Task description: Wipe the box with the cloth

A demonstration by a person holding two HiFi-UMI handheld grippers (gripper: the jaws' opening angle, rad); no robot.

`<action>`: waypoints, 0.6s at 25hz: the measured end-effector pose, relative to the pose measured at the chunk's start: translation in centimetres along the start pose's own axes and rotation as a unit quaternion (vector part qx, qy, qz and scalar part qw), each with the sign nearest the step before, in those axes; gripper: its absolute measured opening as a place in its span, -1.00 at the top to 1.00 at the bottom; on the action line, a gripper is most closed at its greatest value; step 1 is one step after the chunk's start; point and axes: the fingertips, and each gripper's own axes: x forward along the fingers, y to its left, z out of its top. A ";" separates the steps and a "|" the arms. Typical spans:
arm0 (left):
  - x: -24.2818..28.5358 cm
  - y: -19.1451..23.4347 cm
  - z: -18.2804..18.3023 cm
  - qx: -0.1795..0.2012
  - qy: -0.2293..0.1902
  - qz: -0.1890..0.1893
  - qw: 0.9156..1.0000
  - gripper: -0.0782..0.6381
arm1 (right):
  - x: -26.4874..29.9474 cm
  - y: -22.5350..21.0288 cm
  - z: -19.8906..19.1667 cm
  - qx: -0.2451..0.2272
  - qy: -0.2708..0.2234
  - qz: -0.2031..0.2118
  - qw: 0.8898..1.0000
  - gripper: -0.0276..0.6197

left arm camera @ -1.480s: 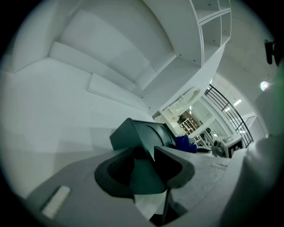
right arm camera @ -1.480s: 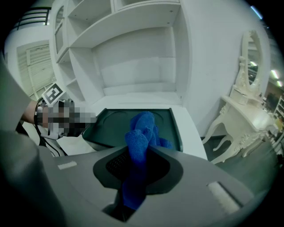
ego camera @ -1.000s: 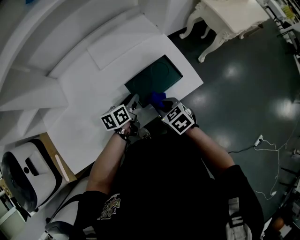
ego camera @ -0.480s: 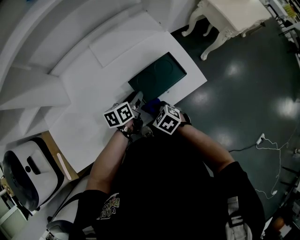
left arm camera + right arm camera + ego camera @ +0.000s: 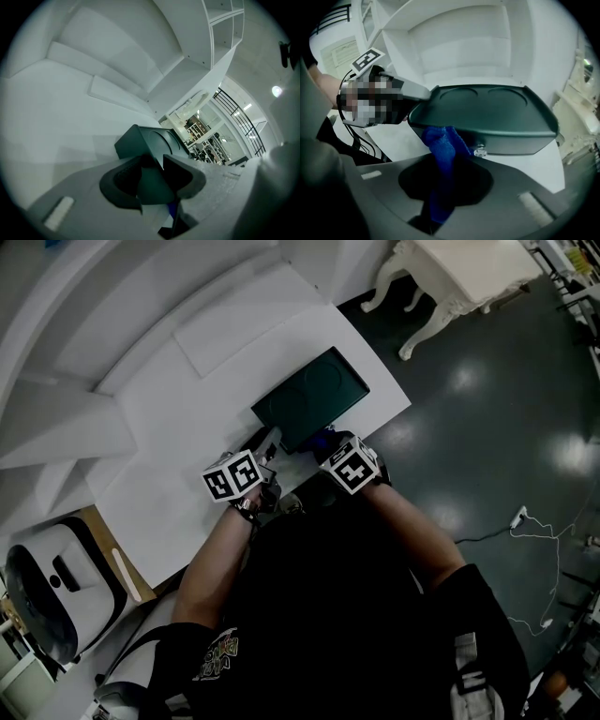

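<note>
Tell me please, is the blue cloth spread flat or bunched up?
Bunched up. The right gripper holds the cloth as a crumpled wad at the front edge of the box.

Box (image 5: 309, 397) on table (image 5: 178, 442), cloth (image 5: 443, 145) touching its front.

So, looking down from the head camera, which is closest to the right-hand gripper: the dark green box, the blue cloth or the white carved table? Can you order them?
Counting from the right gripper:
1. blue cloth, pinched in its jaws.
2. dark green box, just ahead on the white surface, with the cloth against its near edge.
3. white carved table, far off at upper right, standing on the floor.
</note>
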 end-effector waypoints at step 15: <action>0.0 -0.1 0.0 0.005 0.010 -0.003 1.000 0.36 | -3.6 -6.5 -1.3 0.054 -0.013 -0.004 0.998 0.63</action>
